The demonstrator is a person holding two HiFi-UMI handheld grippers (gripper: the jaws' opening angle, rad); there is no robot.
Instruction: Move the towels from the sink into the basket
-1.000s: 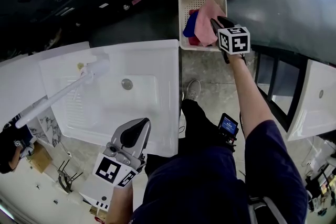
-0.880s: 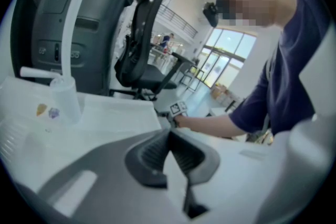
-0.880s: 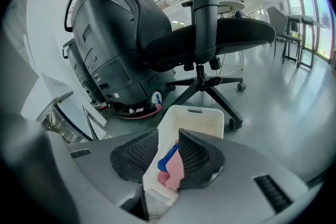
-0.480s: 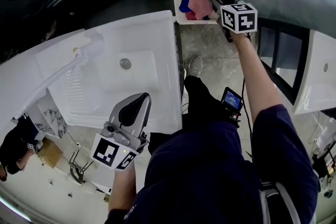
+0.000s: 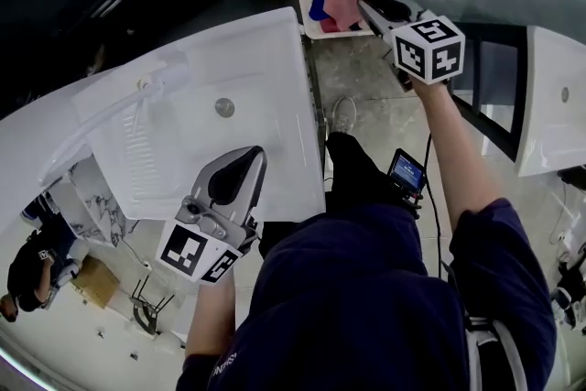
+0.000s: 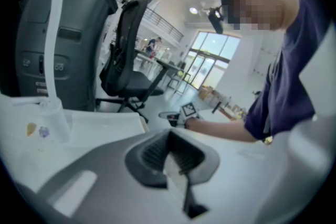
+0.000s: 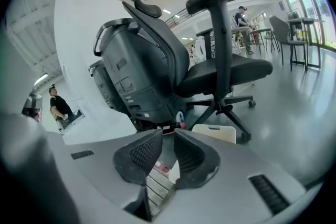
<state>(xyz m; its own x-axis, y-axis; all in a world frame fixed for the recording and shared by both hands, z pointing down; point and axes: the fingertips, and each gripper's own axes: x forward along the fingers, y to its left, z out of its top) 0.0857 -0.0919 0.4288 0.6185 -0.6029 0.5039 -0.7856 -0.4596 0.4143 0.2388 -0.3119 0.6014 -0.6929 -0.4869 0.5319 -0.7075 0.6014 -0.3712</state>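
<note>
No word, number or brand can be read anywhere. The nearest things to signs are black-and-white square patterns without letters. They sit on the cube (image 5: pixel 428 50) of the right claw (image 5: pixel 364 6), far right, and on the cube (image 5: pixel 194 254) of the left claw (image 5: pixel 244 165), near left. The small device (image 5: pixel 405 171) at the person's hip has a lit blue screen, its content too small to make out. The grey machine (image 7: pixel 134 81) on the far floor bears small labels, also too small to read.
</note>
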